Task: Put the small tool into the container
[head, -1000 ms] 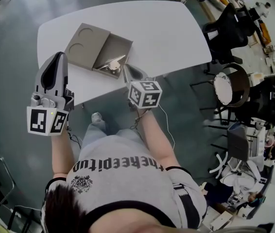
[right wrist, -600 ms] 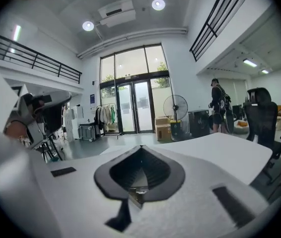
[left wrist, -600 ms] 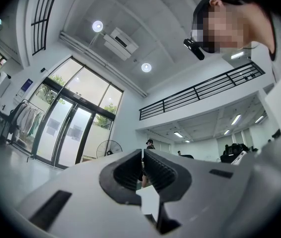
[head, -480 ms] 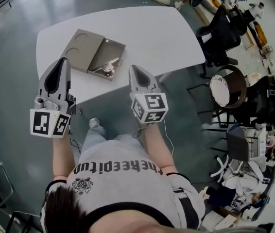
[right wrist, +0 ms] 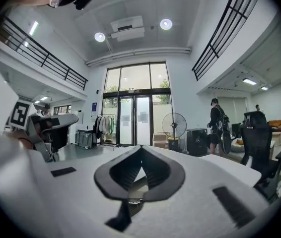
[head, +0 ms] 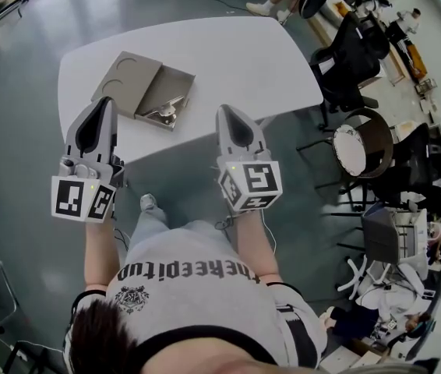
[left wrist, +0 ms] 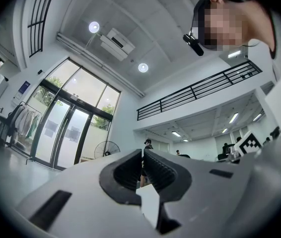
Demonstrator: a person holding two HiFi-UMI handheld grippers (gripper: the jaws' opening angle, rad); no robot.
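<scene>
Lying in container [head: 178, 79], tool [head: 166, 111] beyond right gripper [head: 228, 113].

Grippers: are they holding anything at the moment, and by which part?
Nothing is held. The left gripper and the right gripper are both shut and empty. The tool lies in the box.

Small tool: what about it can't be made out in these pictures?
- Head view: the small tool lies in the container, too small to tell its kind or whether it lies flat.
- Left gripper view: aimed up at the room; tool and container fall outside the frame.
- Right gripper view: the same.
</scene>
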